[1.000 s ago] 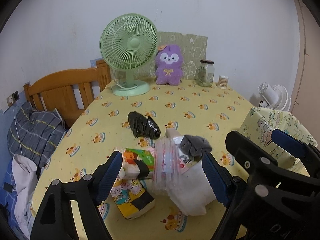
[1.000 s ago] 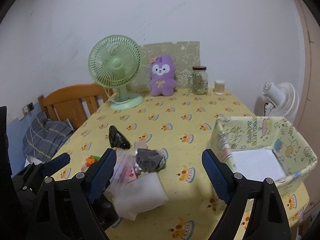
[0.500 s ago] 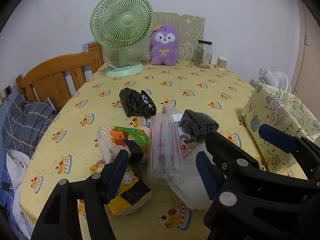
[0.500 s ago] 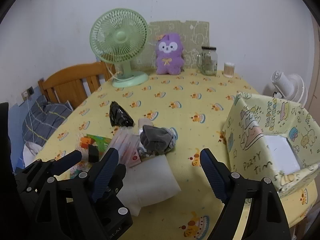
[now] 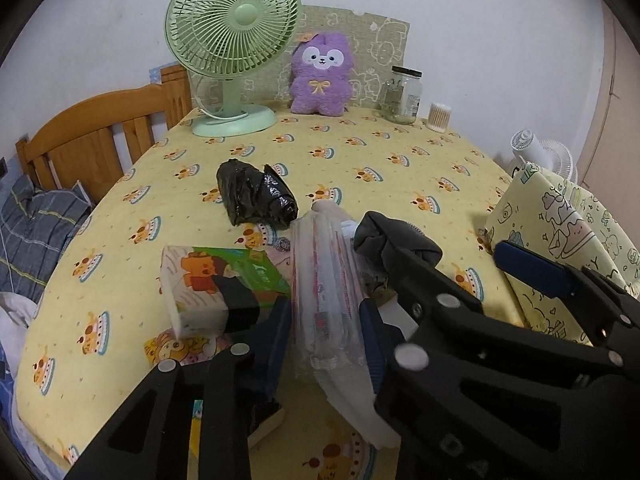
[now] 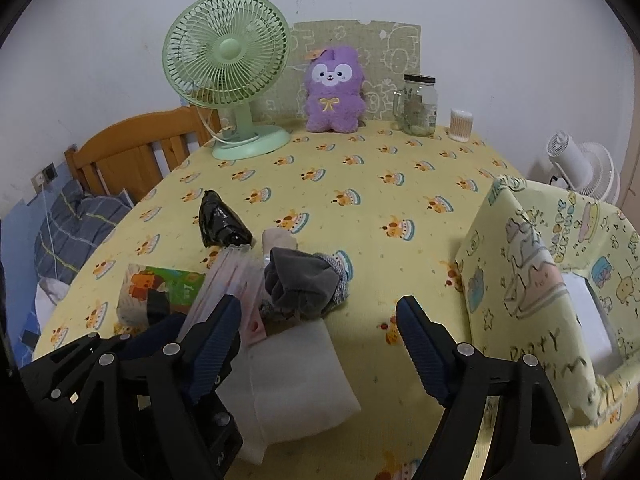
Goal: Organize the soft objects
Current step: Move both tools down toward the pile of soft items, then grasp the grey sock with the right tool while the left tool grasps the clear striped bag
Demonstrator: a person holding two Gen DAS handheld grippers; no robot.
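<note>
Left gripper (image 5: 325, 342) around plastic packet (image 5: 329, 280)

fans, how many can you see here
2. A green fan stands on the table's far left beside the purple plush toy. A white fan stands off the table's right edge, behind the patterned box.

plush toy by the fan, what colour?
Purple plush toy, white face, yellow bow; clearest in the right wrist view.

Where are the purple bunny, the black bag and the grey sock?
purple bunny (image 6: 334, 92), right wrist view, its tummy.
black bag (image 5: 256, 196), left wrist view, its crinkled middle.
grey sock (image 6: 300, 282), right wrist view, its bunched middle.
</note>
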